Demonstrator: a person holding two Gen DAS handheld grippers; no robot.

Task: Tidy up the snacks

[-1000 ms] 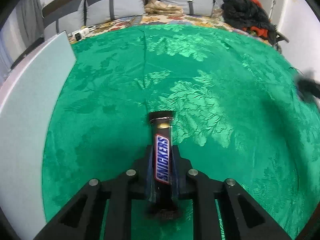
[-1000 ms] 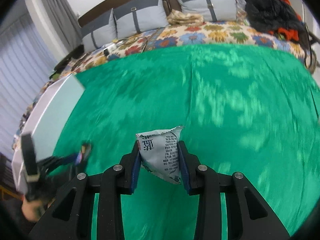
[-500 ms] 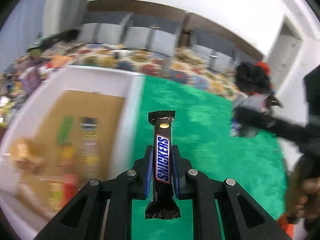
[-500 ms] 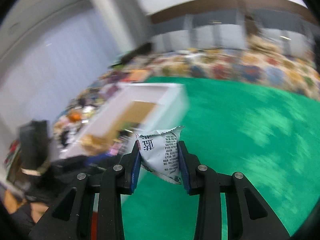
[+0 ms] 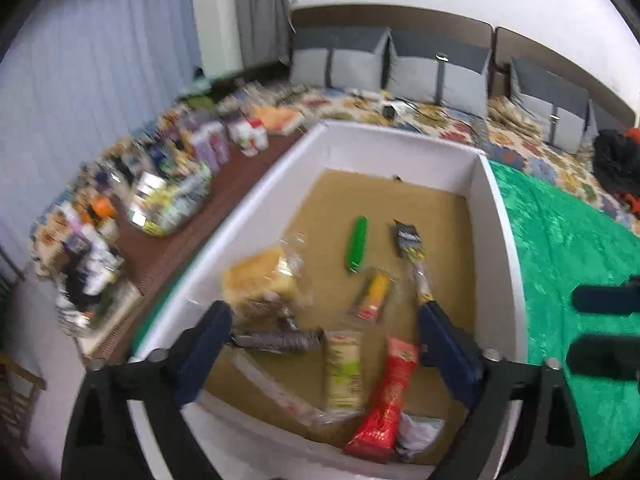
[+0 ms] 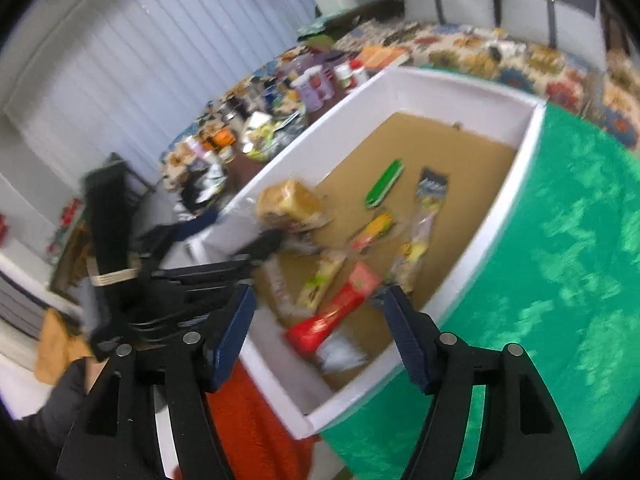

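Both grippers hang over a white box [image 5: 498, 216] with a brown floor, set at the left edge of a green cloth [image 5: 568, 240]. The left gripper [image 5: 326, 344] and right gripper [image 6: 318, 328] are both opening, nothing between their fingers. Inside the box lie snacks: a dark bar [image 5: 276, 341], a grey packet [image 5: 418, 430] in the near corner, a red pack [image 5: 390, 394], a green stick [image 5: 356, 243] and bread [image 5: 260, 276]. Bottles and packets [image 5: 168, 184] crowd the surface beyond the box.

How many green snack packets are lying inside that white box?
1. The green packet lies alone toward the far end of the white box, left of a dark-topped packet. Others might hide under the near pile.
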